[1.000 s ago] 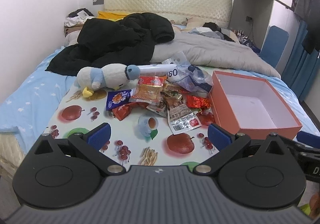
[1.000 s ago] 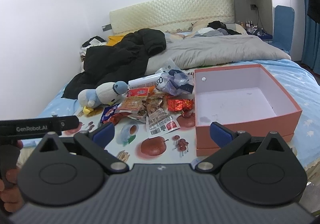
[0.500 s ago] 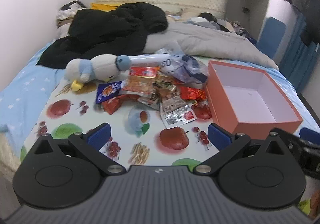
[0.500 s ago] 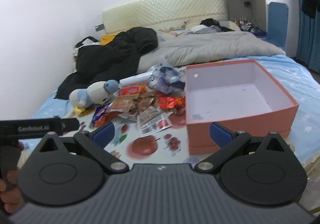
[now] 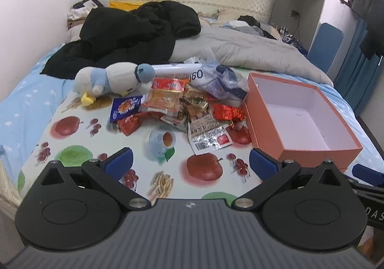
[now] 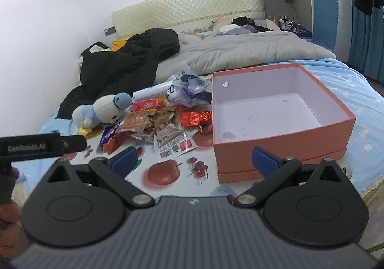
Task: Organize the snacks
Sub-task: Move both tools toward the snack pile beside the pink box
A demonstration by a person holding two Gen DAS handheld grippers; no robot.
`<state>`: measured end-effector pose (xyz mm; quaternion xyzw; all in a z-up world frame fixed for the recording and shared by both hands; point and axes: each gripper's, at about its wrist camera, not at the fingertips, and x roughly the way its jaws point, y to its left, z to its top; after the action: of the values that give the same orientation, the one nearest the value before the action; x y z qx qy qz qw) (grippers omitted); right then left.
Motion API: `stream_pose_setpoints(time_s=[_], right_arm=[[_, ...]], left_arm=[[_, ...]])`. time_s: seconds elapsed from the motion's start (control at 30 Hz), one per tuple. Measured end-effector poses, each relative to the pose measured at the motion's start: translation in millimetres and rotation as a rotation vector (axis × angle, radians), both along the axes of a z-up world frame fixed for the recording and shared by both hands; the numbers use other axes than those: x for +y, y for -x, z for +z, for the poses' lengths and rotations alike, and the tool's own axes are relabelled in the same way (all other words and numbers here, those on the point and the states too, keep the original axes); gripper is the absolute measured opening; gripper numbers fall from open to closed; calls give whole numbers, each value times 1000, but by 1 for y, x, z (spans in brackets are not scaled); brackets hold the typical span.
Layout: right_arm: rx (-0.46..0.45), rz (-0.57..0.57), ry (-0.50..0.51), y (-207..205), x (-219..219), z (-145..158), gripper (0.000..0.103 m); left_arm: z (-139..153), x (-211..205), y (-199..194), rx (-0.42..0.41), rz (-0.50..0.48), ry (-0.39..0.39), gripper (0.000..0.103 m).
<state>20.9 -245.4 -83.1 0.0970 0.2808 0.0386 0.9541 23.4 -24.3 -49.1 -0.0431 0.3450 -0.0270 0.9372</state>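
Orange box (image 6: 283, 122) sits open on the fruit-print cloth (image 5: 79, 146), white interior bare, nothing inside. Snack pile (image 5: 177, 106) lies just left of the box: orange, red foil, blue and clear printed packets overlapping, a crumpled plastic bag (image 5: 223, 82) at the back, plush toy (image 5: 112, 79) beside it. Left gripper (image 5: 189, 163) and right gripper (image 6: 194, 158) both spread wide, holding nothing, hovering short of the pile.
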Motion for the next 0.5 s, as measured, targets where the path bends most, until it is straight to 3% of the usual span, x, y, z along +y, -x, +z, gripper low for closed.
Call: stream_pose_setpoints(time_s=[0.5], right_arm=[[4, -2, -20, -3, -3, -4, 103]], left_arm=[[-7, -1, -8, 18, -9, -1, 103]])
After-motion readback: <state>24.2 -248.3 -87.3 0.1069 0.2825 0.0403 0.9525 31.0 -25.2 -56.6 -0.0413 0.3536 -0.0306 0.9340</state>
